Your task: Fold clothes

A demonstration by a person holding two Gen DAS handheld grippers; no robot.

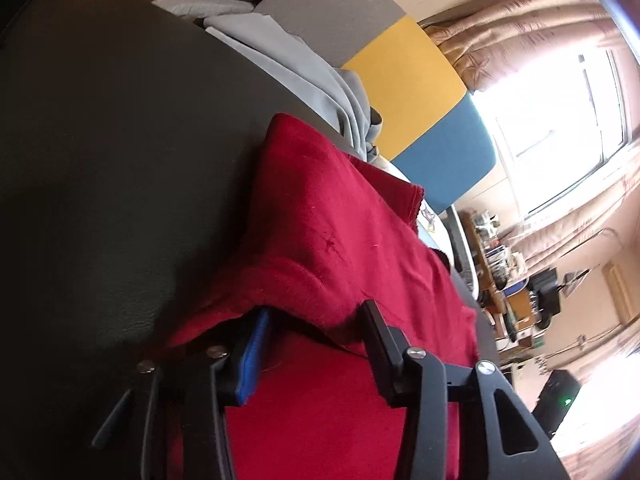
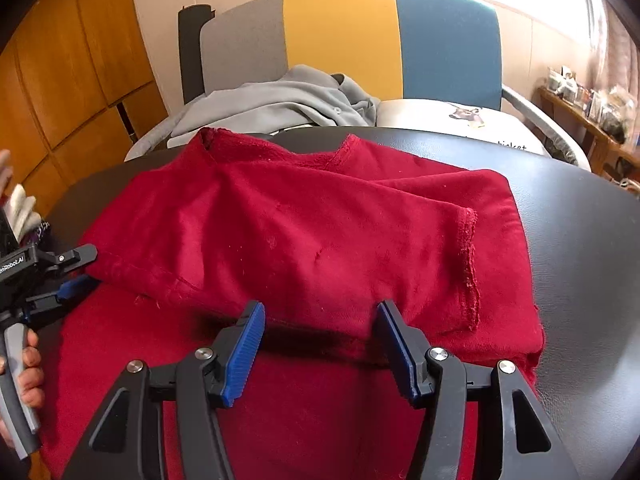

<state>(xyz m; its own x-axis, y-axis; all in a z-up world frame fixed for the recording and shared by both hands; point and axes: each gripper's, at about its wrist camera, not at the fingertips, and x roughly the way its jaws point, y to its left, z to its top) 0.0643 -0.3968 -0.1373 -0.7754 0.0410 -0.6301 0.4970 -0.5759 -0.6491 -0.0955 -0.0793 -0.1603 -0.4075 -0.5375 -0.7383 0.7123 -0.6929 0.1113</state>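
Table: a dark round table (image 2: 580, 240) is seen, with a chair (image 2: 440, 40) in grey, yellow and blue stripes past its far edge.
Red shirt: the red shirt (image 2: 304, 232) is spread over the middle of the table, folded in part, with one sleeve laid across near the right edge.
Grey clothes: grey clothes (image 2: 280, 100) are piled on the chair seat.
Right gripper: the right gripper (image 2: 320, 344) is held open over the near fold; nothing is pinched.
Left gripper: the left gripper (image 1: 316, 320) is at the shirt's left edge, with a fold of red cloth over its fingers; a firm grip cannot be told.
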